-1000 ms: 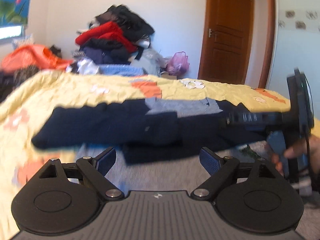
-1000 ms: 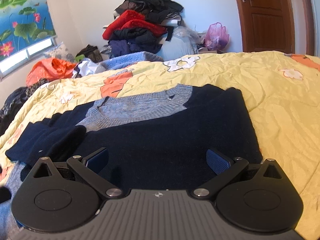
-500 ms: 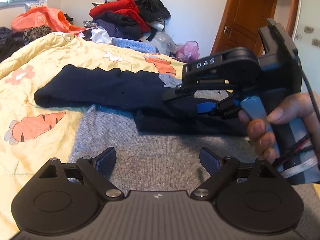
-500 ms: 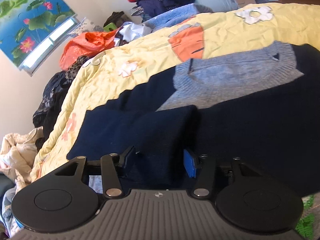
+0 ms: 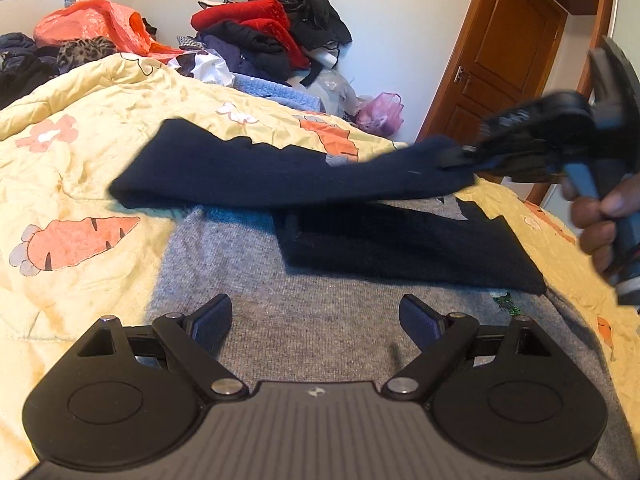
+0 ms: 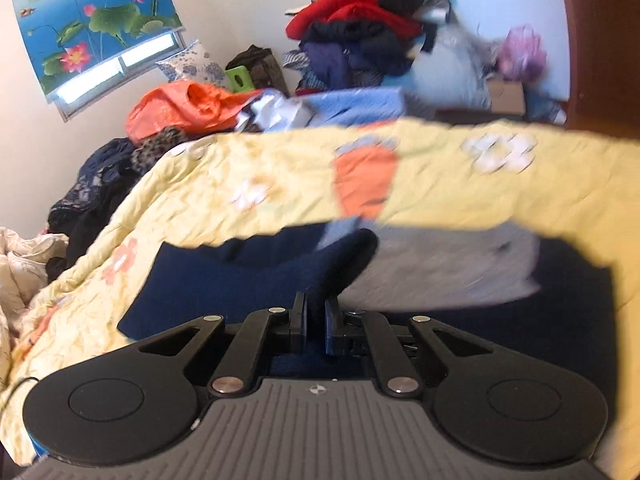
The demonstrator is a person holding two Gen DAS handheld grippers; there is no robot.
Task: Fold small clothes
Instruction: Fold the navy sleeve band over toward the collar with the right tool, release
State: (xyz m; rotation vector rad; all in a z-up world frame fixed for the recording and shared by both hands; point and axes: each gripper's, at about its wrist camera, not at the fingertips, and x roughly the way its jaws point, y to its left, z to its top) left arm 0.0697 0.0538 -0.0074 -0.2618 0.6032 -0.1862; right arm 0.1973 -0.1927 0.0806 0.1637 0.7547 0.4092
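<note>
A navy and grey knit sweater (image 5: pixel 392 248) lies spread on the yellow carrot-print quilt (image 5: pixel 72 152). My right gripper (image 6: pixel 315 320) is shut on the sweater's navy sleeve (image 6: pixel 240 280), the fabric pinched between its pads. In the left wrist view the right gripper (image 5: pixel 460 156) holds that sleeve (image 5: pixel 280 172) lifted off the bed at the right, a hand on its handle. My left gripper (image 5: pixel 316 320) hovers open over the grey lower part of the sweater (image 5: pixel 312 320), nothing between its fingers.
A tall heap of red, black and navy clothes (image 5: pixel 272 28) stands against the far wall. An orange bag (image 5: pixel 100 28) and dark garments lie at the bed's far left. A wooden door (image 5: pixel 504 60) is at the right, with a pink bag (image 5: pixel 380 112) beside it.
My right gripper closed on the navy sleeve and lifted it up and to the right. The left gripper stayed open, rolling a little over the grey part.
</note>
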